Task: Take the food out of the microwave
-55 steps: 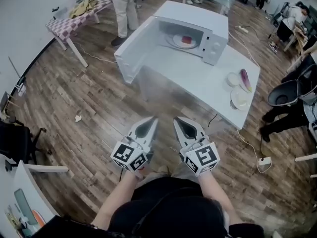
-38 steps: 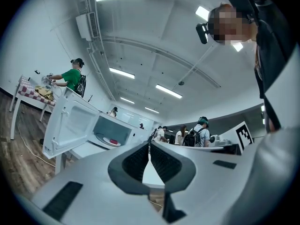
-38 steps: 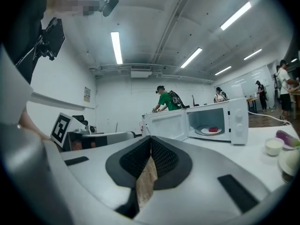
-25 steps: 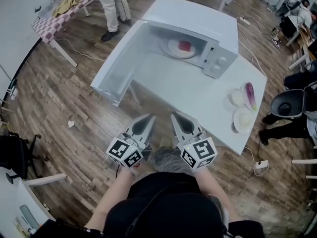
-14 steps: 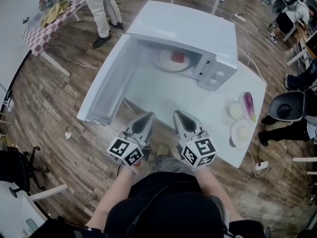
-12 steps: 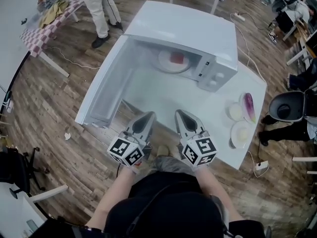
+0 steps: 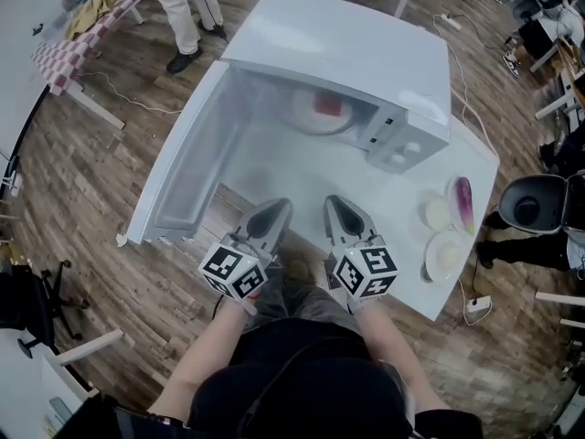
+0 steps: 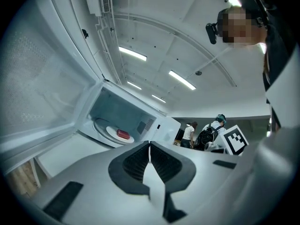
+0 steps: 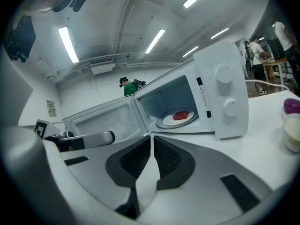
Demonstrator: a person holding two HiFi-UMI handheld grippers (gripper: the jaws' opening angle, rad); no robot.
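Head view: red food [image 7: 329,106] dim, partly cut off under microwave [image 7: 366,53] roof. Right gripper view shows it whole on plate [image 9: 176,121] inside. Left gripper [image 7: 277,207], right gripper [image 7: 335,201]: jaws closed, empty, at table [image 7: 366,186] near edge.

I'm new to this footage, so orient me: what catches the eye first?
The white microwave stands on the white table with its door swung wide open to the left. Inside, a red piece of food lies on a white plate. The left tool and the right tool hover shut and empty at the table's near edge.
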